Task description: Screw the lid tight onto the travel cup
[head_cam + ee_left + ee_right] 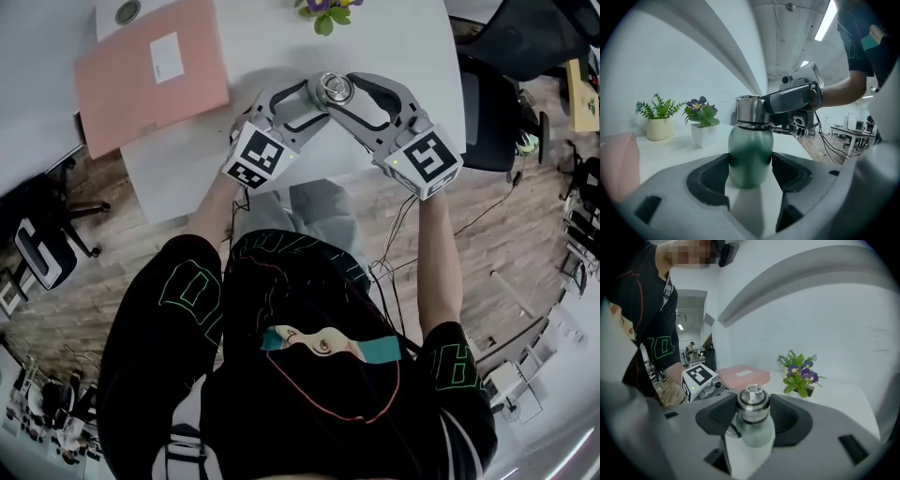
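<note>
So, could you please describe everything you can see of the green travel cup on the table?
The pale green, rounded metal travel cup stands upright on the white table. Its body looks matt and smooth. A shiny, round steel-coloured lid with a small raised centre sits on its neck. The left claw grips the body from both sides, and the right claw clamps the lid.

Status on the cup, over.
Left gripper clamped on travel cup body. Right gripper closed on lid. Plant and pink folder stand well apart.
</note>
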{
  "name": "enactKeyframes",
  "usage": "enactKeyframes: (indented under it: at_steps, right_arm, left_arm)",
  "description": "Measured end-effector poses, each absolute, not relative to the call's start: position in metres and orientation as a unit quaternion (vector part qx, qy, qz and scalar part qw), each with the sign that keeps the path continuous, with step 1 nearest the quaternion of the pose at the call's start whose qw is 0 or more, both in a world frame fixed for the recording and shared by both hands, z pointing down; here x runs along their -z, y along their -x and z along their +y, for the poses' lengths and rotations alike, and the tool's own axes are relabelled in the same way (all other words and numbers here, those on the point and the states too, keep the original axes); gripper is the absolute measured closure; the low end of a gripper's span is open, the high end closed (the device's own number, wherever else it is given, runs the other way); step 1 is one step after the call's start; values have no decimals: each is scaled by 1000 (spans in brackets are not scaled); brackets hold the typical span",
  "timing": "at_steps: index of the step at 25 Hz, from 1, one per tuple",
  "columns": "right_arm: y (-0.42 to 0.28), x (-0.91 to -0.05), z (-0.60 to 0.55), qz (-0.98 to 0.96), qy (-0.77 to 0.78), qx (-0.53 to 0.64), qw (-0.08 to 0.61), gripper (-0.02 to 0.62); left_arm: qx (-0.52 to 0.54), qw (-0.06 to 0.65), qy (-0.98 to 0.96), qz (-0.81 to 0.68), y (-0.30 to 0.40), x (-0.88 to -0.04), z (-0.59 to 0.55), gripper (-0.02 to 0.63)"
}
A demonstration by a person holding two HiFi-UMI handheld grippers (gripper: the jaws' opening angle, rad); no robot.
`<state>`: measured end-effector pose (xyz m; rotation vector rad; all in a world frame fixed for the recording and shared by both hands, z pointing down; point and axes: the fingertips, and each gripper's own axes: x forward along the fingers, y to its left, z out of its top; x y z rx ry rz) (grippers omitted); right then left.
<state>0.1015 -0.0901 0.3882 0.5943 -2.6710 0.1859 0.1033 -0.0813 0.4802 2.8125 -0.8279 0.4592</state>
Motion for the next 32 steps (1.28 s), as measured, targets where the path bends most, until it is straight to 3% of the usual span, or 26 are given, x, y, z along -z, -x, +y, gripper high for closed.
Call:
enactKeyframes:
  at_steps: [32]
  right_arm:
    - [-111,-388,-92,-819,-544,-125,130,364]
  left_arm:
    - [-157,93,-942,-283,-105,-482,-84,308]
